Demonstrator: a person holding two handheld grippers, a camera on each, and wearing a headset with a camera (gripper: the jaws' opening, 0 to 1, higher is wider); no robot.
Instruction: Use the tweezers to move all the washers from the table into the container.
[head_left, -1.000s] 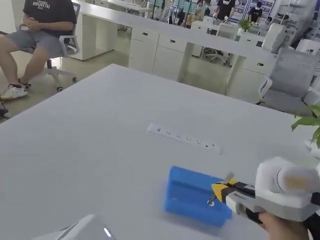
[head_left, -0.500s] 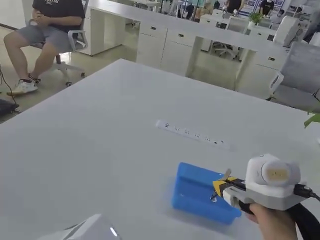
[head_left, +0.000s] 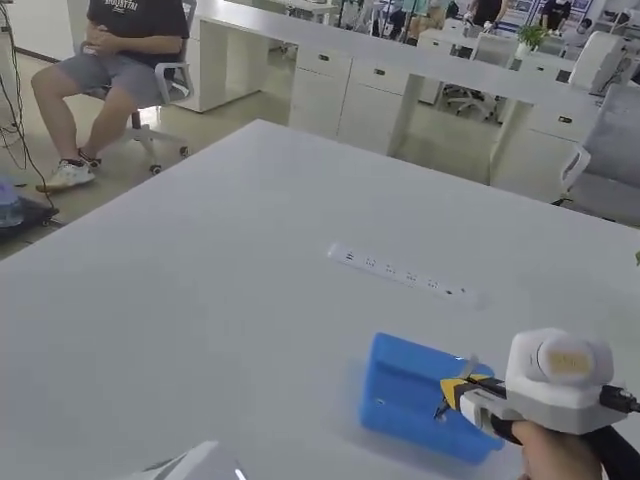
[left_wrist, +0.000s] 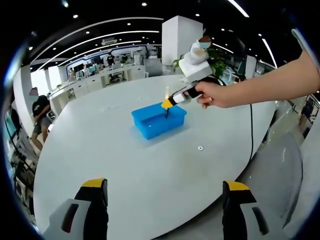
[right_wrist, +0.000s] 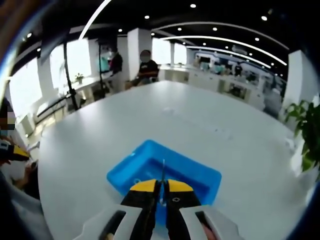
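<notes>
A blue rectangular container (head_left: 405, 385) sits on the white table (head_left: 200, 300). My right gripper (head_left: 455, 392) is shut on thin metal tweezers (right_wrist: 162, 176), whose tips point down into the container's right part (left_wrist: 166, 111). I cannot tell whether the tips hold a washer. One small washer (left_wrist: 200, 148) lies on the table in front of the container (left_wrist: 155, 121). My left gripper (left_wrist: 165, 202) stands open and empty, well back from the container near the table's edge. The container (right_wrist: 145, 167) lies directly below the right jaws.
A white power strip (head_left: 400, 272) lies beyond the container. A person sits on a chair (head_left: 130, 50) past the far left corner. White desks and office chairs stand behind the table. A potted plant (right_wrist: 306, 127) is at the right.
The head camera has shifted, so the scene sits a little further right and lower. The right gripper with the tweezers stays over the container's right part.
</notes>
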